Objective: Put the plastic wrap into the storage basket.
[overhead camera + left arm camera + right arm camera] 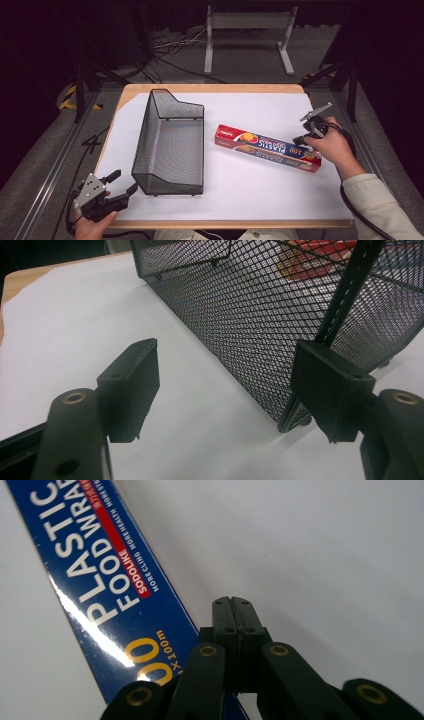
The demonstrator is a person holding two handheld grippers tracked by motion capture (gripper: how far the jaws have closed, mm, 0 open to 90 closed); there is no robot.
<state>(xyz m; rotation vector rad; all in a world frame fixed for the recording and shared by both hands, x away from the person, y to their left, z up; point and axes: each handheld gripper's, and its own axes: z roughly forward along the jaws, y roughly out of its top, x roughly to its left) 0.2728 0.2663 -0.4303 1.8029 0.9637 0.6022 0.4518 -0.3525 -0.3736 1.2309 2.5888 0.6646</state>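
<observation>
At the near left corner of the bench [125, 95], your left tool [120, 183] stands wide open and empty, its jaws straddling the near corner of the black mesh basket [170, 145], one pad just beside the corner post in the left gripper view. If you close from here, I judge the pad could catch only the thin wire edge, so the basket may twist or skid on the smooth white sheet [250, 190] instead of coming with you. The basket sits upright and empty on the left half of the sheet, its high end away from you. To its right, well apart from it, the plastic wrap box [267, 148] lies flat and slanted, long and slim, glossy blue with a red end and white lettering. Your right tool [233, 602] hovers at the box's right end with its jaws pressed fully together, holding nothing. Shut like that, it can only push; a nudge on the slick carton would likely spin it or slide it toward the bench's right edge.
</observation>
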